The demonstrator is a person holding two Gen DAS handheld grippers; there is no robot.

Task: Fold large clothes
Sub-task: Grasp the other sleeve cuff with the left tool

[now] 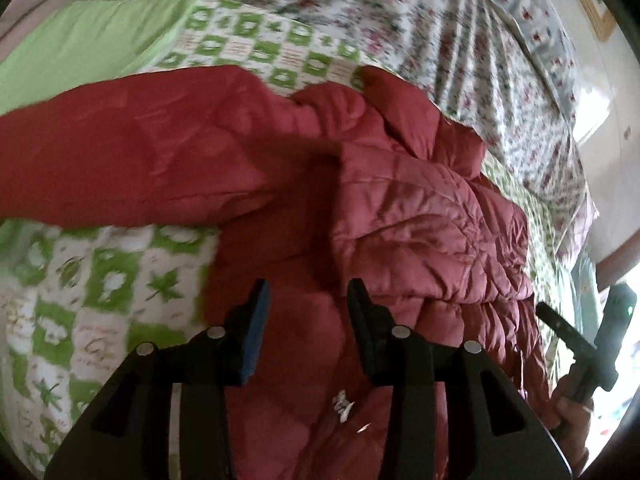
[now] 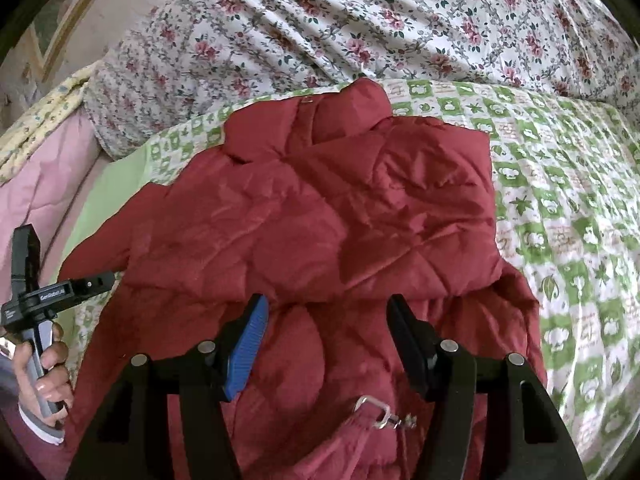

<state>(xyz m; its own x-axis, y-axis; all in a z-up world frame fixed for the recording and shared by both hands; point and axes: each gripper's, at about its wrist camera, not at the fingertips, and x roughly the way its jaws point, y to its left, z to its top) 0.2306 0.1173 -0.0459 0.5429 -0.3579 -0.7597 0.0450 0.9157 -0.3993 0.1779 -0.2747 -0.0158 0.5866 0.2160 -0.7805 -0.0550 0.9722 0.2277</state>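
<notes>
My L gripper (image 1: 308, 288) & R gripper (image 2: 324, 304) hover w/ jaws open, empty, over red jacket (image 2: 340, 216), collar pointing away, bare green-check quilt (image 2: 568, 208) rightward.

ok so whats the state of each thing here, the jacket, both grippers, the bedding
red jacket: lying on the bed, partly folded, one sleeve spread out to the side
left gripper: open, over the jacket, holding nothing
right gripper: open, over the jacket, holding nothing
green patterned blanket: spread under the jacket
floral quilt: rumpled behind it
</notes>
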